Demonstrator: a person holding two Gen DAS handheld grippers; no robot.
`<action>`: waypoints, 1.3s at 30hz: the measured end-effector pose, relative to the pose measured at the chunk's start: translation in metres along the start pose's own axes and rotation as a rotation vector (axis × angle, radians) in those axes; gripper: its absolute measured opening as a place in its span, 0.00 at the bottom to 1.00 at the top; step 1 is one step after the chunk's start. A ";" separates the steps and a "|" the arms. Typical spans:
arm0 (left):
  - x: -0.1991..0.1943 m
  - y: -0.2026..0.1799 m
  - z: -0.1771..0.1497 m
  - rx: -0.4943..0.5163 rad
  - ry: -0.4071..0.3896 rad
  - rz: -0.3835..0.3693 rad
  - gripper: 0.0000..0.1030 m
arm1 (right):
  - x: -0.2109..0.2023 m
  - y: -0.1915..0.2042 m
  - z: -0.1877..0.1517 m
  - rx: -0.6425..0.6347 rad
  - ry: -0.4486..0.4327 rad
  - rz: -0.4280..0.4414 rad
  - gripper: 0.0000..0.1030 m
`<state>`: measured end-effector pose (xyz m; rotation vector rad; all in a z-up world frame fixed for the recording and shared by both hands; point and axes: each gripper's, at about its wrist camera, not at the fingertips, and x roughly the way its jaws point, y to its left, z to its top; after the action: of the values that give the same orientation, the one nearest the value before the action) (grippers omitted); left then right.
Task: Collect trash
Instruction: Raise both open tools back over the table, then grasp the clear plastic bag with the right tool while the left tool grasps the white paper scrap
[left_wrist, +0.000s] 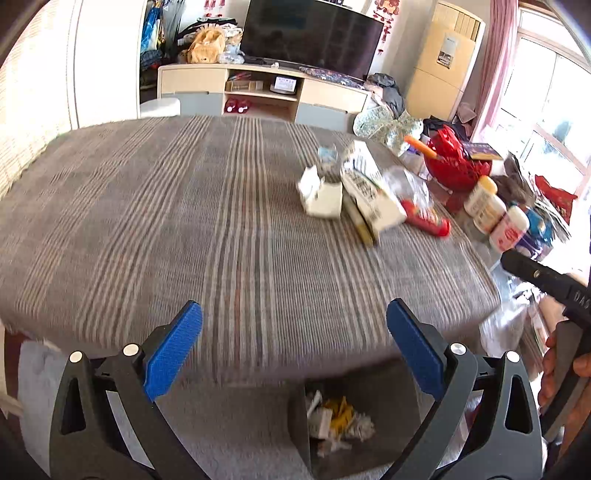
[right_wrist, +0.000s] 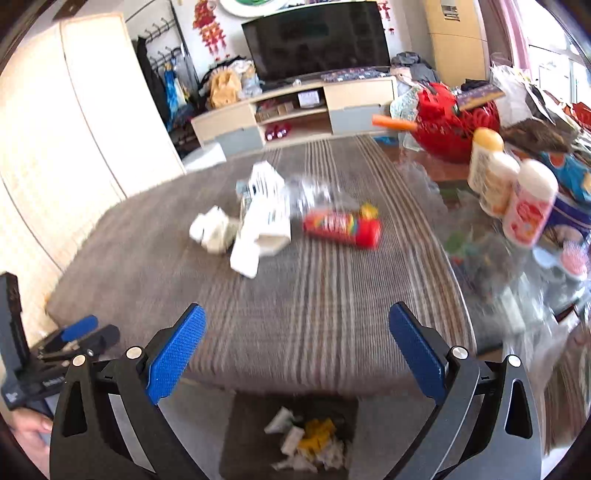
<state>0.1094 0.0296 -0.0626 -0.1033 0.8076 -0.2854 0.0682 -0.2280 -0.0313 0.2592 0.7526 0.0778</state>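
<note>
Your left gripper and right gripper both hang with fingers spread wide and nothing between them, just above the near edge of the striped worktop. Below that edge, between the two, sits the dark bin, already holding crumpled paper and yellow scraps.

Moving right across the cloth, the left half is bare. Past the middle lies the remaining trash: a crumpled white wad touching a flattened printed carton, then clear plastic wrap, then a red snack tube lying on its side. Farther right, bottles and a red basket stand on the glass.

You appear to be between pickups. Next, reach far toward the pile and close on one piece; motion blur hides finer detail.
</note>
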 end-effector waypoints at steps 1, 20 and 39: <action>0.005 -0.001 0.007 0.001 0.002 0.003 0.92 | 0.005 0.000 0.010 0.015 -0.007 0.006 0.97; 0.129 -0.011 0.103 0.111 0.107 -0.013 0.68 | 0.125 0.002 0.102 0.079 0.088 0.034 0.77; 0.159 -0.024 0.096 0.155 0.166 -0.107 0.13 | 0.151 -0.001 0.089 0.031 0.166 -0.030 0.25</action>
<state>0.2780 -0.0417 -0.1029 0.0226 0.9426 -0.4612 0.2389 -0.2227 -0.0699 0.2732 0.9233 0.0594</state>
